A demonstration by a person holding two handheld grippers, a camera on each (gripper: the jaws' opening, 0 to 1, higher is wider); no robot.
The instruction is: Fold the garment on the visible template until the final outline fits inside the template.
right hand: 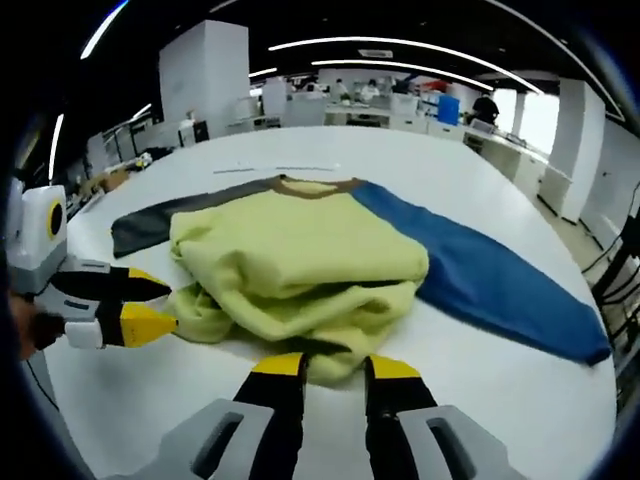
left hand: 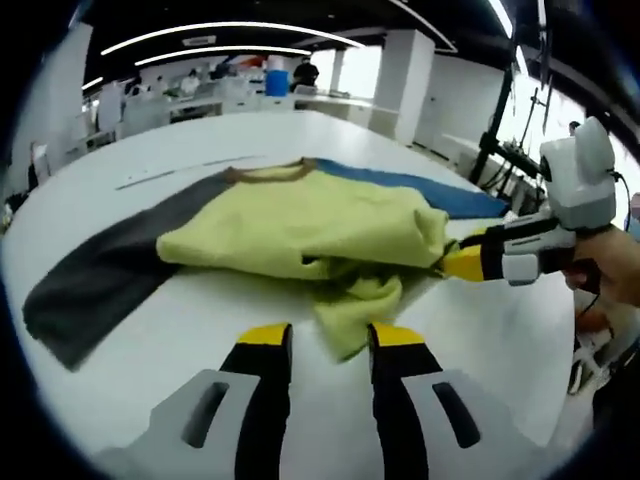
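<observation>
The garment lies partly folded on the white table (left hand: 150,340). Its yellow-green body (left hand: 300,225) (right hand: 300,250) is bunched in the middle, brown collar (left hand: 270,172) at the far side. A dark grey sleeve (left hand: 100,275) (right hand: 150,225) and a blue sleeve (left hand: 430,195) (right hand: 490,280) stretch out flat to either side. My left gripper (left hand: 331,335) (right hand: 160,305) is open, a loose yellow fold reaching between its tips. My right gripper (right hand: 336,366) (left hand: 455,255) is open at the near edge of the bundle, its tips beside the cloth.
A hand (left hand: 610,265) holds the right gripper at the table's edge. Desks, shelves and a blue bin (left hand: 277,82) stand far behind the table. A black stand (left hand: 495,130) rises beyond the table's right side. White table surface surrounds the garment.
</observation>
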